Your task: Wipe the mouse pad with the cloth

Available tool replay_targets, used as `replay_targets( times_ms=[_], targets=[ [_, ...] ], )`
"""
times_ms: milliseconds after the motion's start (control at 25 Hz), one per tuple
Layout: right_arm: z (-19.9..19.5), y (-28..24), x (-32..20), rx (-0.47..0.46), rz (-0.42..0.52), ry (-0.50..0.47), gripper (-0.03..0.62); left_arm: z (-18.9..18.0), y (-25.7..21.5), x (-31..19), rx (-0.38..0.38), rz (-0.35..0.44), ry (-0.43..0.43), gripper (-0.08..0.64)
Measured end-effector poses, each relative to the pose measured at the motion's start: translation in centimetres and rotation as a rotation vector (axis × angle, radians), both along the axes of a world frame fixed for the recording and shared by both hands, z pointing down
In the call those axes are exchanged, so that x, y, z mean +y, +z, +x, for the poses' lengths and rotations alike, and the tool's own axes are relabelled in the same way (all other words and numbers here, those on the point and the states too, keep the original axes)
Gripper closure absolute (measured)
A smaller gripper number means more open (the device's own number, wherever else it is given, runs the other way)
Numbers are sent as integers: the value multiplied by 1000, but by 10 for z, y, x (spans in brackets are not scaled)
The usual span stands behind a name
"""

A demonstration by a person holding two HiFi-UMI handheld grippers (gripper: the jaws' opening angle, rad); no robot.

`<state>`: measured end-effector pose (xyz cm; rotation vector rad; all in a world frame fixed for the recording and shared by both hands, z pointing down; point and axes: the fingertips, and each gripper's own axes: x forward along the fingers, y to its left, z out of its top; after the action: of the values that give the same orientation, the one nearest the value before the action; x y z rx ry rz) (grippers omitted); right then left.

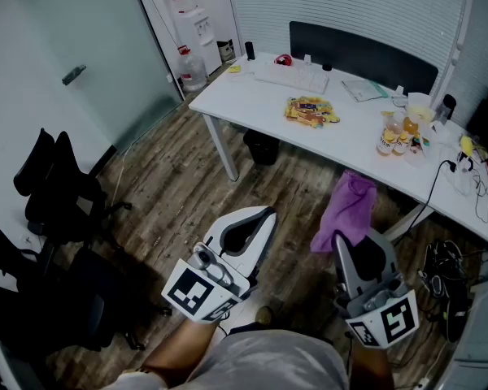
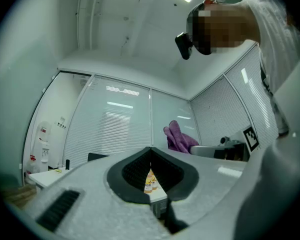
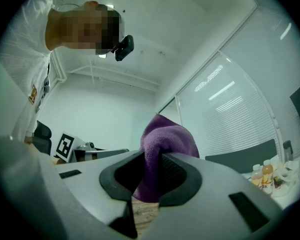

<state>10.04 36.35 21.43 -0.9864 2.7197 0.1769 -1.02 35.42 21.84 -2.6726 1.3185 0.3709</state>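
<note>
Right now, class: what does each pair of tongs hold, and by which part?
The right tongs pinch the cloth at a bunched fold, with cloth above and below. The left tongs are shut, empty.

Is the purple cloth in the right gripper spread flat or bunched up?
Bunched up: the purple terry cloth is clamped between the right gripper's jaws, crumpled in thick folds beyond them.

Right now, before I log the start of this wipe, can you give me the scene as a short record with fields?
Left tongs: shut, empty
Right tongs: shut on the purple fluffy cloth
Cloth place: in the air, short of the long white desk
On desk: white keyboard, yellow snack packet, orange drink bottles
Mouse pad: not made out
</note>
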Motion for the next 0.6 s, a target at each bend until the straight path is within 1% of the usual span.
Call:
replay_targets(
  times_ms=[200, 600],
  targets=[
    [-9, -2, -5, -3, 1, 18, 522, -16, -1, -6, 10, 12, 1, 545],
    [-41, 1, -8, 19, 12, 52, 522, -52, 1, -14, 12, 31, 20, 543]
  ],
)
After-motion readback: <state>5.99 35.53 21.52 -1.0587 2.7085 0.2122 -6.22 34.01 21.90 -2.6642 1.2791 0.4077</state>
